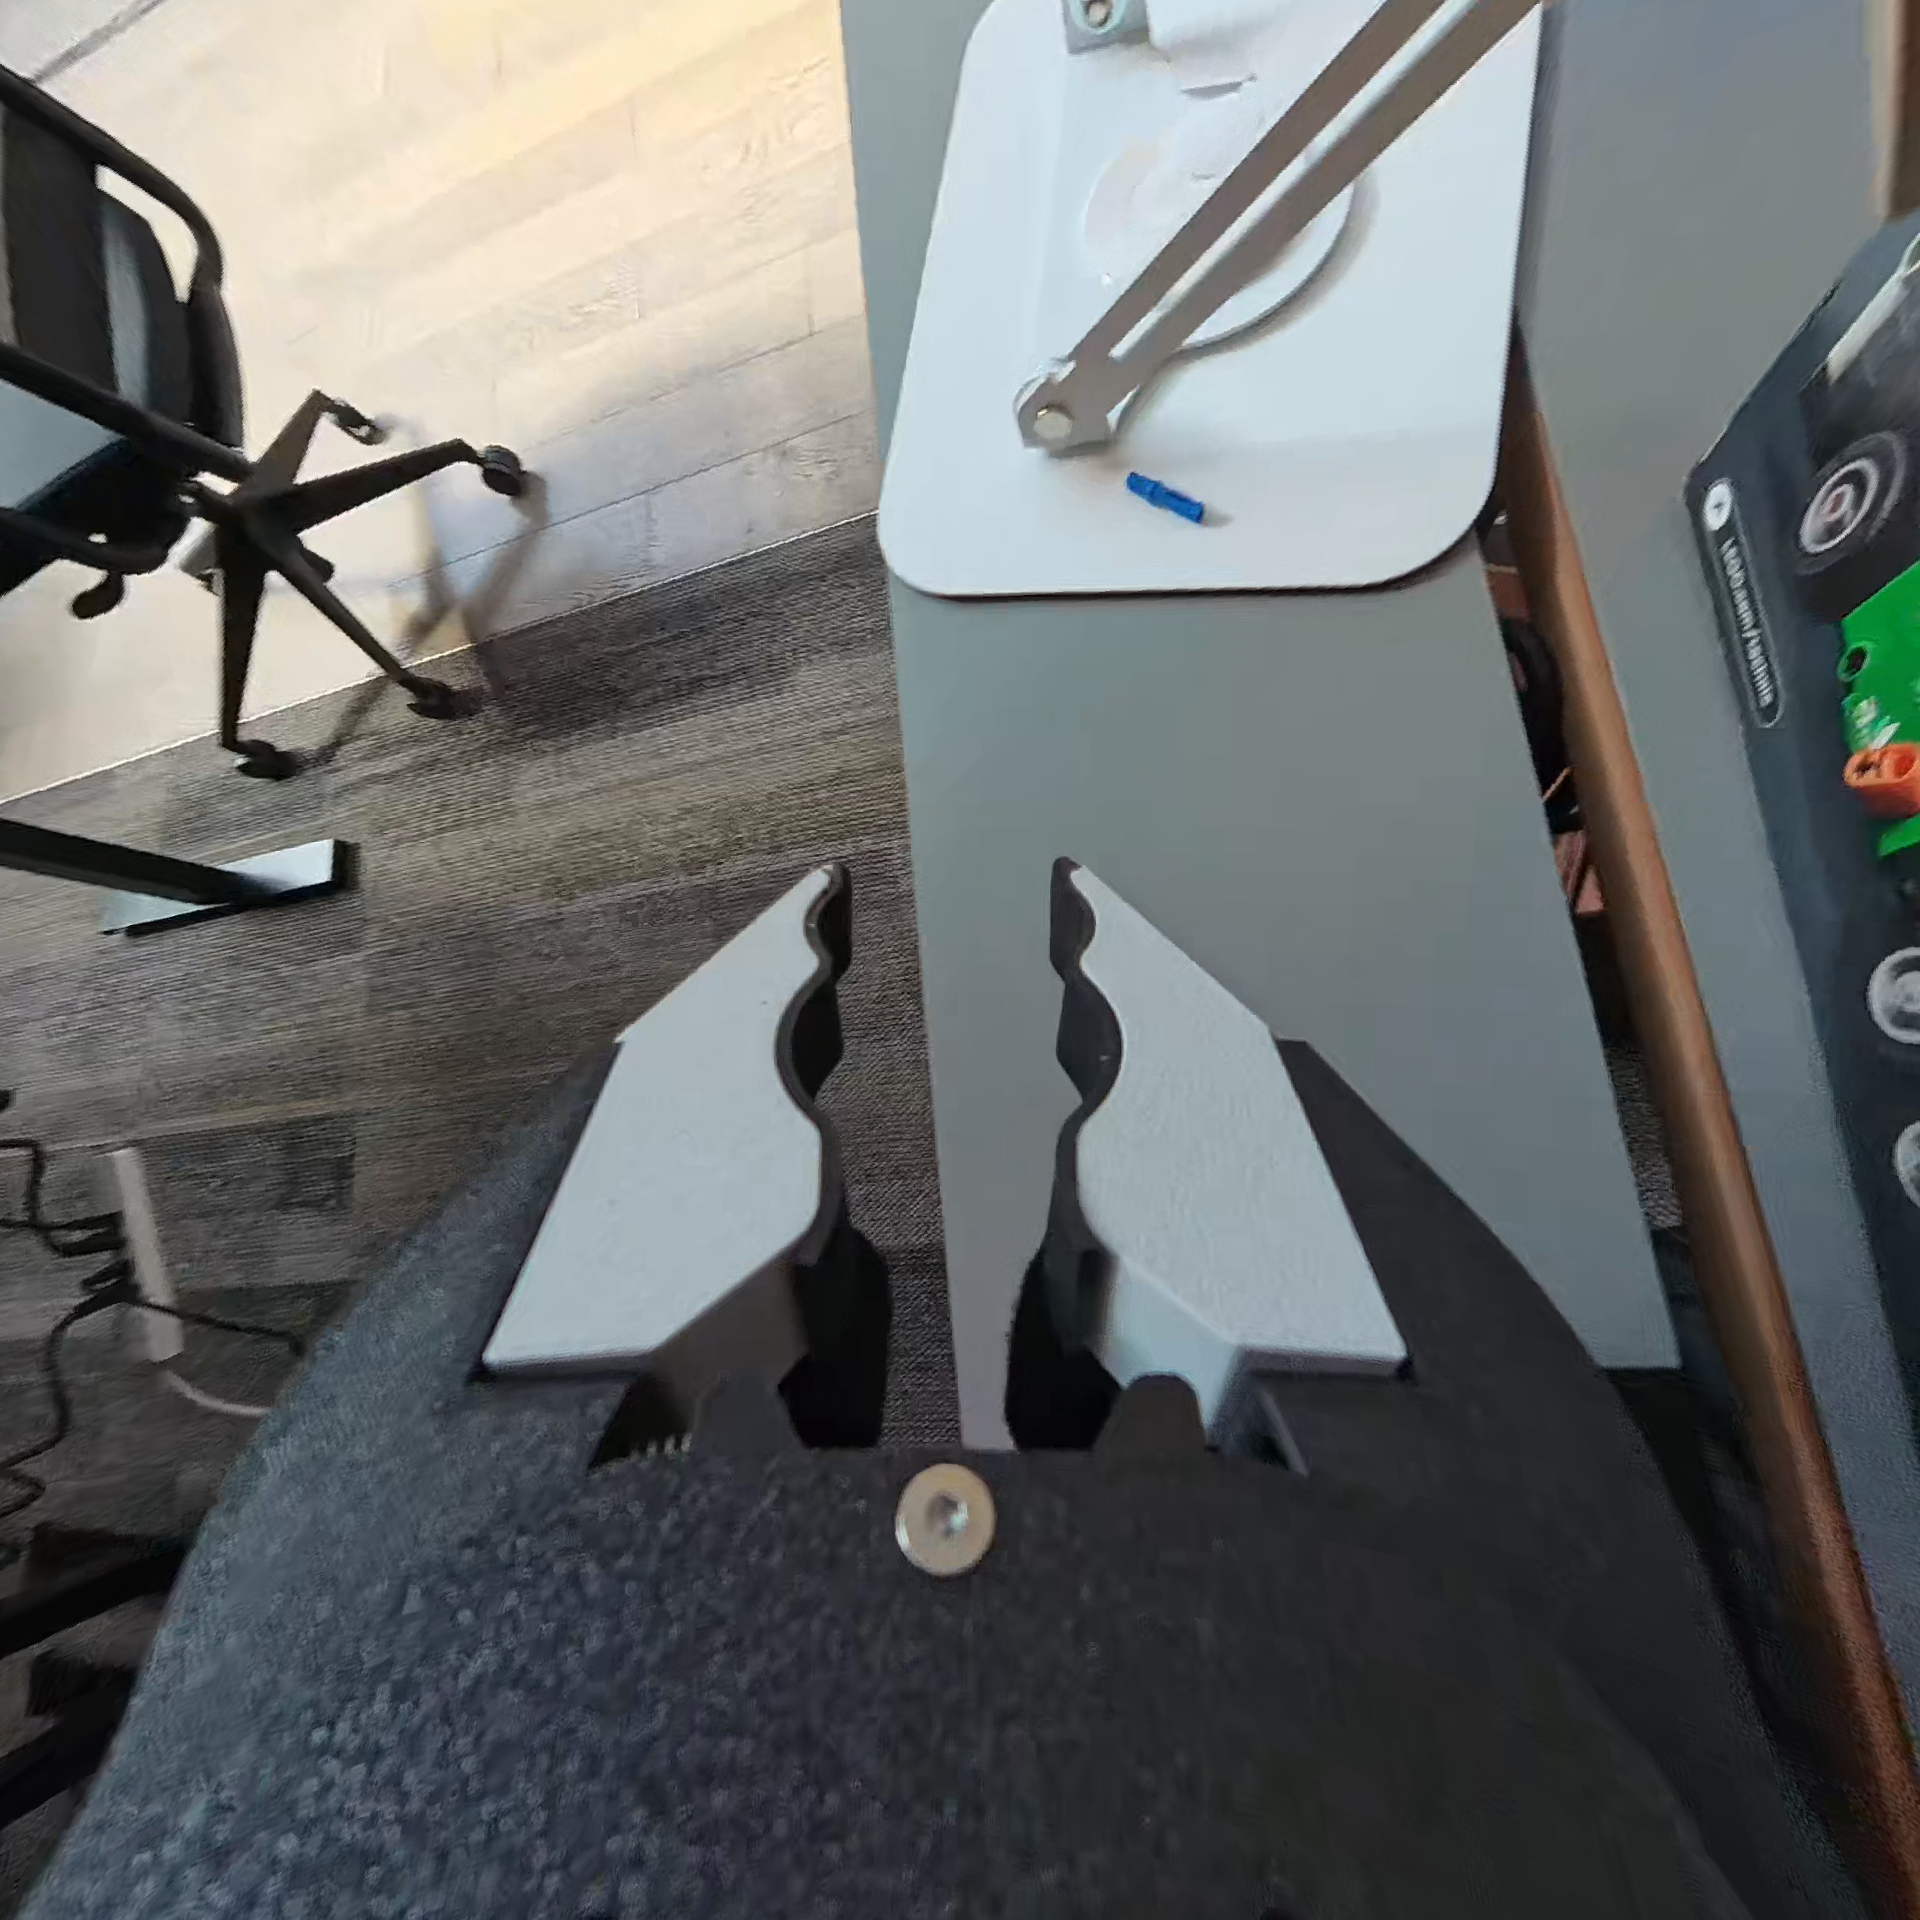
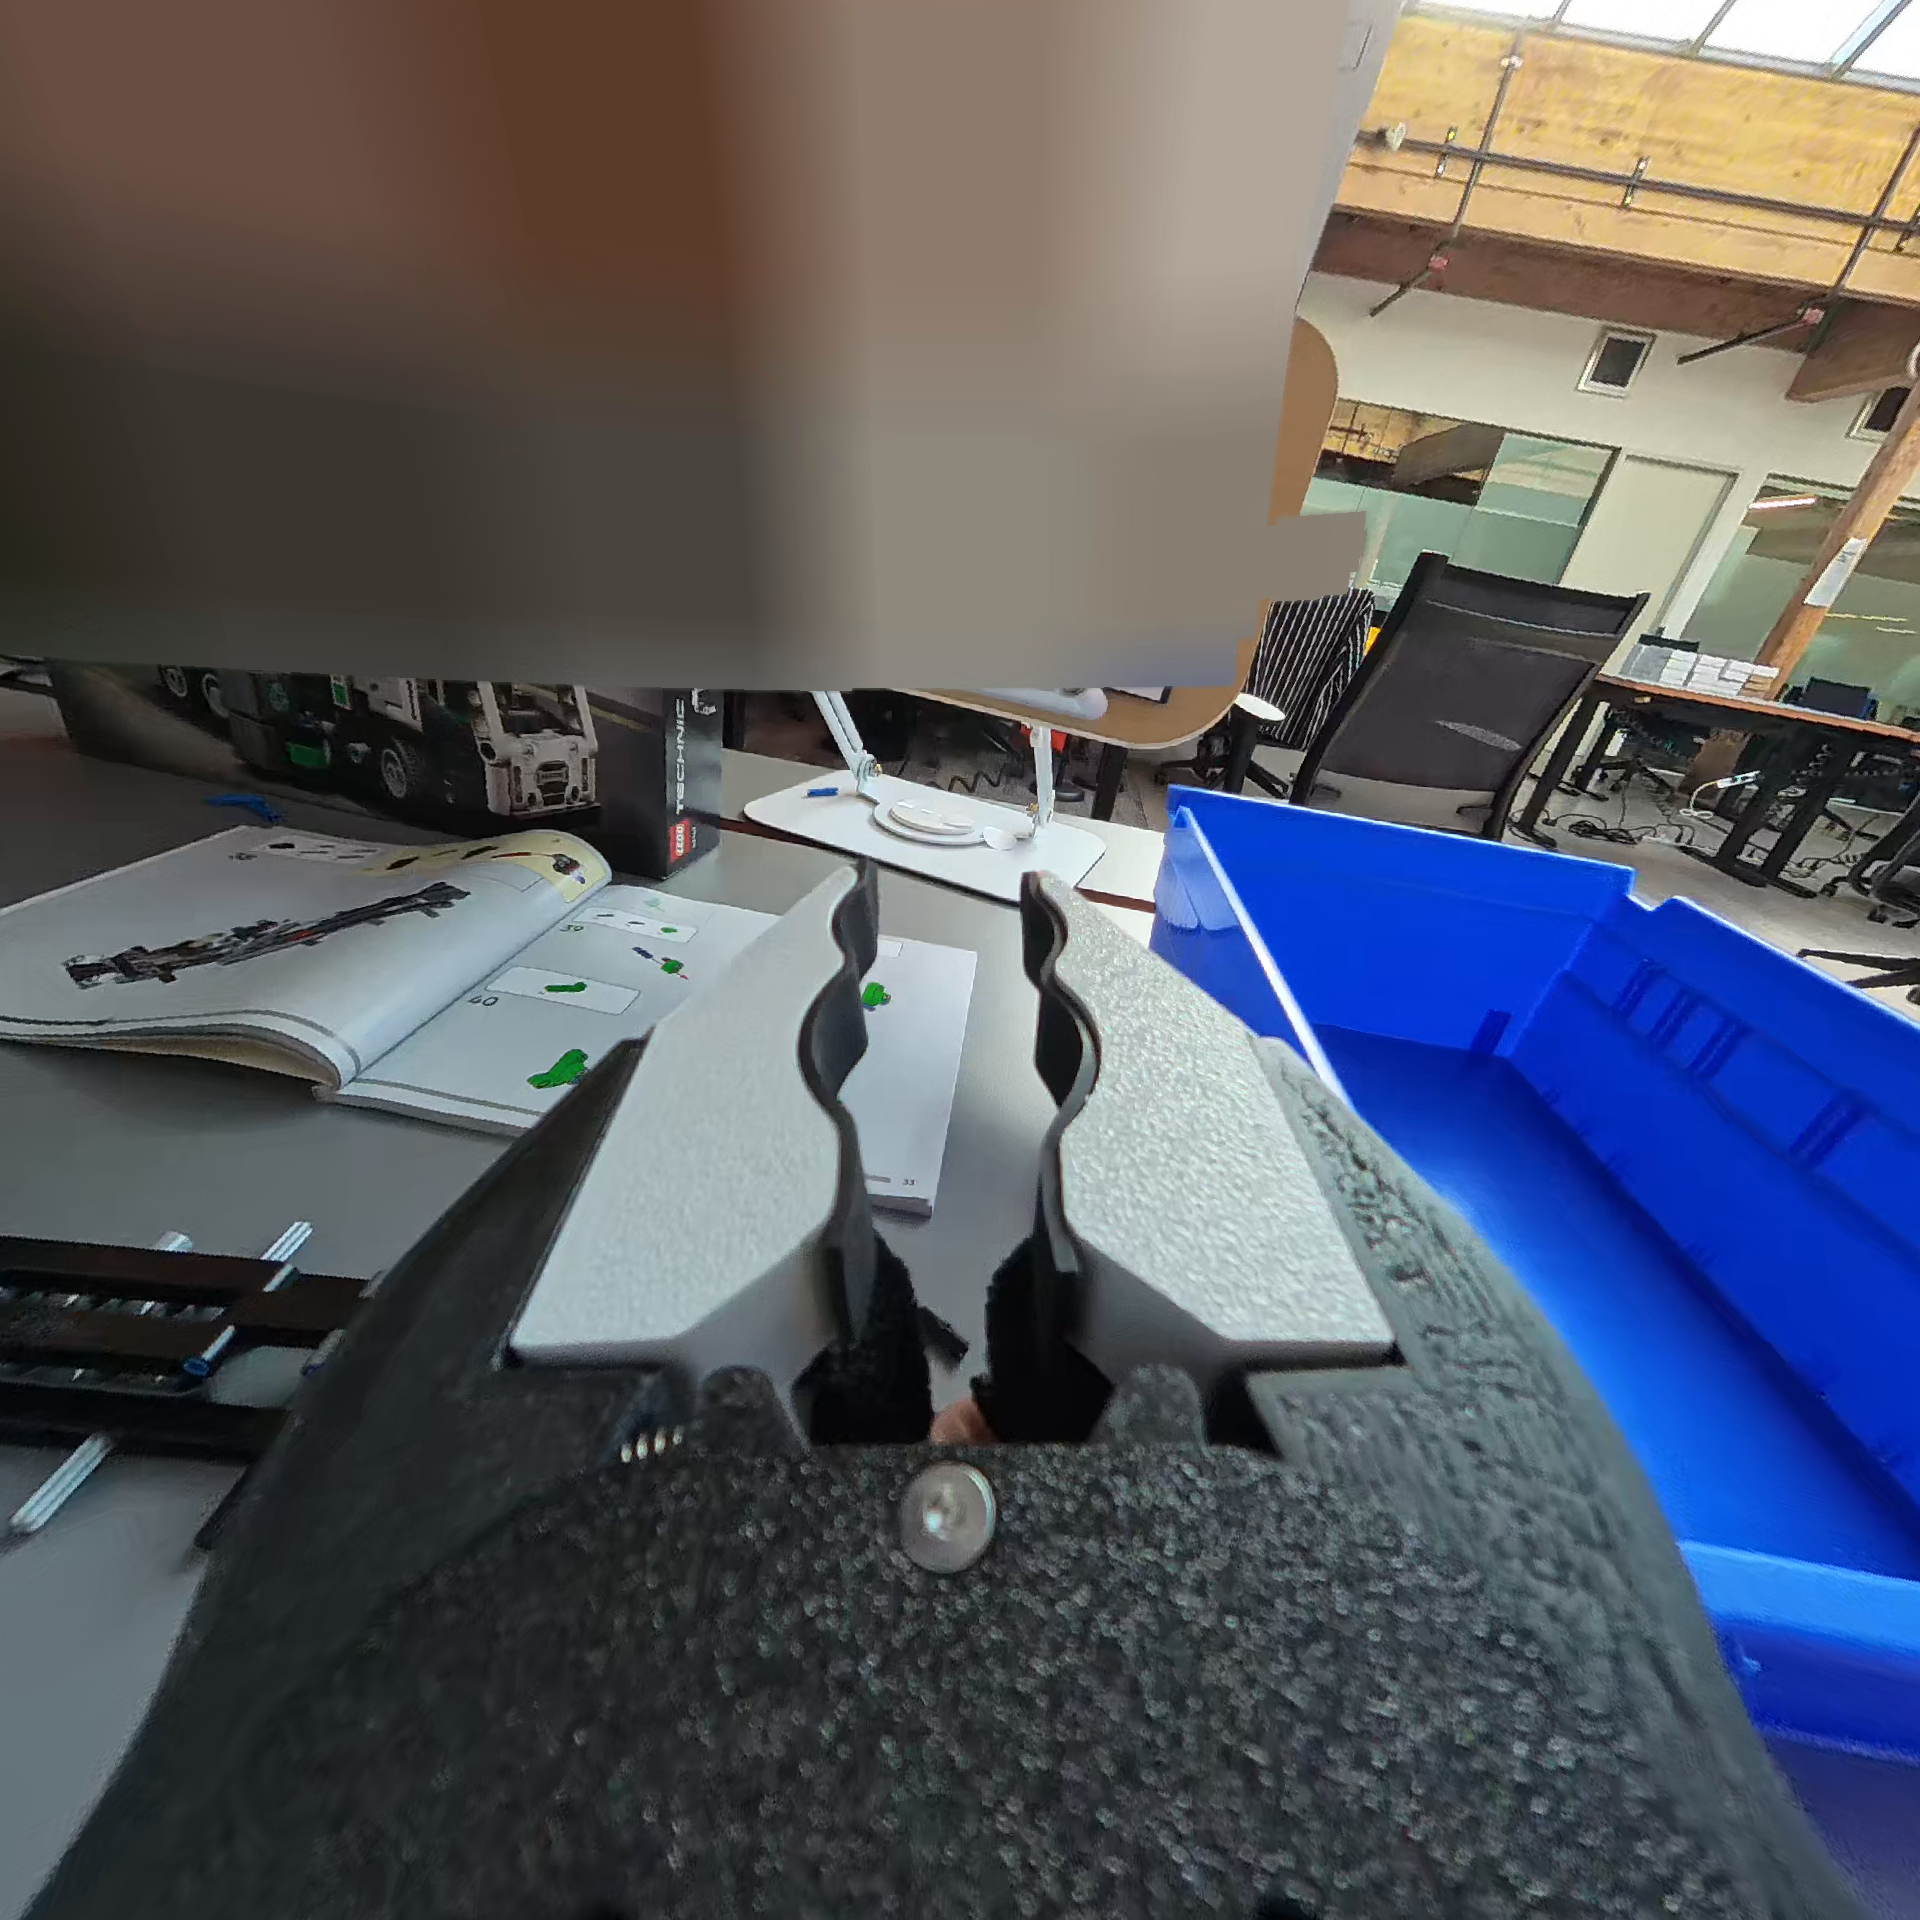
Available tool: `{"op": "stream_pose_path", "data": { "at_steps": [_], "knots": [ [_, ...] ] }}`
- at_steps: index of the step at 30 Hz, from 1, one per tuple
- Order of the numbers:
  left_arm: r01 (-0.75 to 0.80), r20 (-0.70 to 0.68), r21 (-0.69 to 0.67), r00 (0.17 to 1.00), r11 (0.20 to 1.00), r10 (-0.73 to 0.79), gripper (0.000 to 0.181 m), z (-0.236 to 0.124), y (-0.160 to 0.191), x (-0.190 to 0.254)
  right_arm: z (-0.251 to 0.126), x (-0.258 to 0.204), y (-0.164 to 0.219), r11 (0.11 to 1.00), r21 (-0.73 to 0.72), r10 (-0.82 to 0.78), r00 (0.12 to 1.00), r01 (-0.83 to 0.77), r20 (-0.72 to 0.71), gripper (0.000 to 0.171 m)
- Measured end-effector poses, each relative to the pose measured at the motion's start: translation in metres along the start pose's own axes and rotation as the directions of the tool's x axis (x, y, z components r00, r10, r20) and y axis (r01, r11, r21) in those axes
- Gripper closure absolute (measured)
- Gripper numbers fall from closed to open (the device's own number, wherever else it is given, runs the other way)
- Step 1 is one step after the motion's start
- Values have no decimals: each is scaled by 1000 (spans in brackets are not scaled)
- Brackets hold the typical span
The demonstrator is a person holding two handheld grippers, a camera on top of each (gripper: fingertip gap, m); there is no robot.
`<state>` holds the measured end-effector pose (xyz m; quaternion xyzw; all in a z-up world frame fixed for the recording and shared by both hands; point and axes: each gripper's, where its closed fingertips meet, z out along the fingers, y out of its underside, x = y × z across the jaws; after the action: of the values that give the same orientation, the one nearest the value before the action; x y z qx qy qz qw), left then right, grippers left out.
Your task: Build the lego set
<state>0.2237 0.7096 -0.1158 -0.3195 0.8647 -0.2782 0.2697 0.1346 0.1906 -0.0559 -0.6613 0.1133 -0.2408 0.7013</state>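
My left gripper (image 1: 948, 883) is open and empty, over the grey table's left edge. Ahead of it a small blue lego pin (image 1: 1164, 497) lies on a white lamp base (image 1: 1195, 436). My right gripper (image 2: 948, 894) is open and empty above the grey table, beside a blue bin (image 2: 1558, 1091). An open instruction booklet (image 2: 416, 966) lies to its left. A dark partly built lego frame (image 2: 135, 1340) with grey axles lies at the near left. The lego box (image 2: 436, 748) stands at the back; it also shows at the right edge of the left wrist view (image 1: 1829, 644).
The lamp's metal arm (image 1: 1226, 249) crosses above the lamp base. An office chair (image 1: 156, 416) stands on the floor left of the table. The lamp base also shows in the right wrist view (image 2: 935, 831). More chairs and desks stand behind the bin. The grippers' ends are close to 55 centimeters from one another. The right gripper is farther from the small blue lego pin (image 1: 1164, 497), some 45 centimeters, than the left, some 15 centimeters.
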Motion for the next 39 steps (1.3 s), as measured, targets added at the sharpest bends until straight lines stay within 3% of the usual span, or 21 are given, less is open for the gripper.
{"op": "stream_pose_path", "data": {
  "at_steps": [6, 8, 12, 16, 22, 25, 27, 30, 39],
  "knots": [
    [119, -210, -53, 969, 991, -128, 122, 39, -13, 21, -9, 7, 0, 996, 61, 71, 997, -72, 19, 145],
    [151, -300, -74, 939, 986, -166, 124, 48, -16, 36, -13, 9, -3, 994, 93, 63, 998, -63, 4, 148],
    [63, -205, 54, 977, 997, -51, 153, 59, -42, 36, -14, 10, 0, 993, 79, 92, 996, -93, 18, 148],
    [92, -291, 89, 955, 992, -62, 134, 63, -50, 58, -12, 9, 3, 992, 61, 106, 994, -108, 31, 148],
    [194, -294, 89, 942, 977, -160, 119, 85, -51, 66, -9, 3, 8, 997, 30, 70, 997, -71, 40, 148],
    [231, -276, 137, 943, 963, -187, 125, 93, -61, 68, -8, 4, 10, 996, 23, 83, 995, -84, 46, 148],
    [234, -195, 174, 960, 956, -199, 136, 103, -65, 61, -9, 5, 10, 995, 25, 96, 994, -97, 49, 148],
    [243, -117, 136, 967, 960, -228, 138, 118, -62, 55, -9, 5, 9, 994, 30, 102, 994, -104, 49, 148],
    [239, -156, 82, 962, 967, -225, 150, 119, -53, 65, -8, 2, 10, 996, 22, 84, 995, -86, 62, 148]
  ]
}}
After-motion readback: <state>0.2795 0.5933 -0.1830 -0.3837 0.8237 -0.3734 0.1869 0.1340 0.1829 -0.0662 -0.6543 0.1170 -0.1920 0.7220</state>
